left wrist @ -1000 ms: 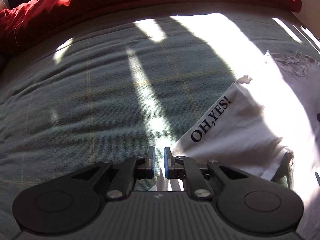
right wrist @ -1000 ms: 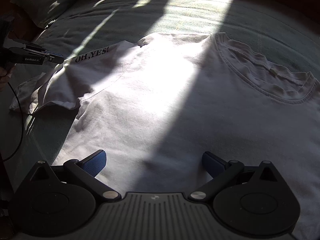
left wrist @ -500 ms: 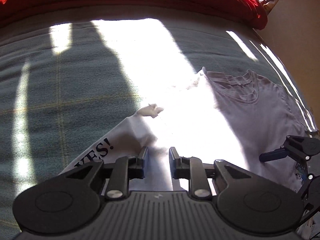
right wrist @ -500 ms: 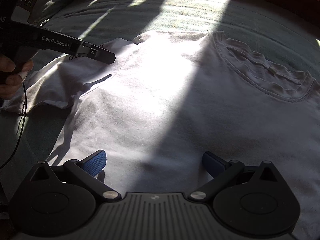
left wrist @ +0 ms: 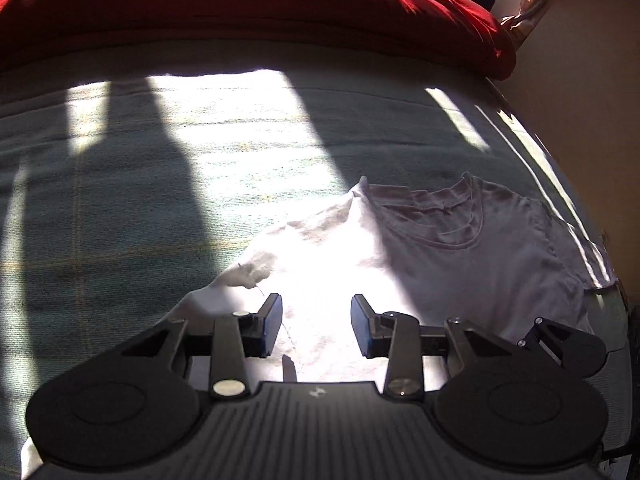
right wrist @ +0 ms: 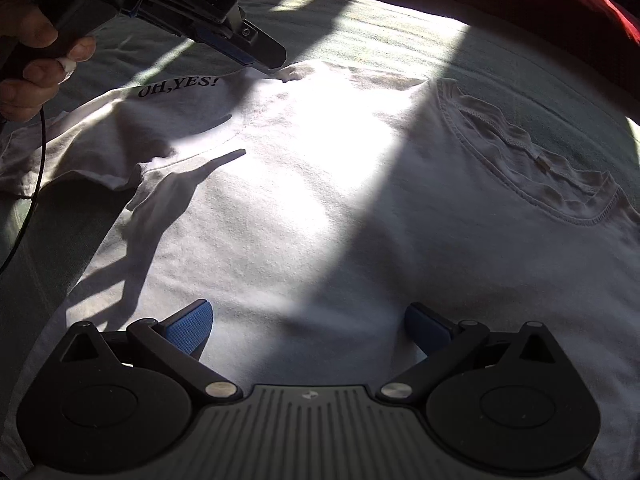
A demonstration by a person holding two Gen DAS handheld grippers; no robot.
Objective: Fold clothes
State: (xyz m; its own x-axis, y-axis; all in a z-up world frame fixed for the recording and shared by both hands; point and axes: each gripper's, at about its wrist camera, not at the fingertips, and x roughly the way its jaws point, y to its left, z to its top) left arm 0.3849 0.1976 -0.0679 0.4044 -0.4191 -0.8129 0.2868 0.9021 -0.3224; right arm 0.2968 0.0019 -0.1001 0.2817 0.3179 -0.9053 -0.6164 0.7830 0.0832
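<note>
A white T-shirt (left wrist: 440, 272) lies spread flat on a grey-green bedspread (left wrist: 140, 200), collar (right wrist: 520, 152) to the right. Its left sleeve, printed "OH,YES!" (right wrist: 180, 86), lies folded in over the shoulder. My left gripper (left wrist: 316, 326) is open just above the shirt near that shoulder, with nothing between its fingers. In the right wrist view a hand (right wrist: 32, 60) holds the left gripper (right wrist: 264, 56) over the sleeve's top edge. My right gripper (right wrist: 308, 324) stands wide open low over the shirt's (right wrist: 320, 200) body, holding nothing.
A red blanket (left wrist: 240, 0) runs along the far edge of the bed. A beige wall (left wrist: 580, 100) closes off the right side. A black cable (right wrist: 28, 208) hangs from the left gripper over the bed's left part. Strong sun and shadow bands cross the cloth.
My left gripper went from nearly shut by the printed sleeve to open. It has swung right, over the shoulder. The right gripper has stayed put, open.
</note>
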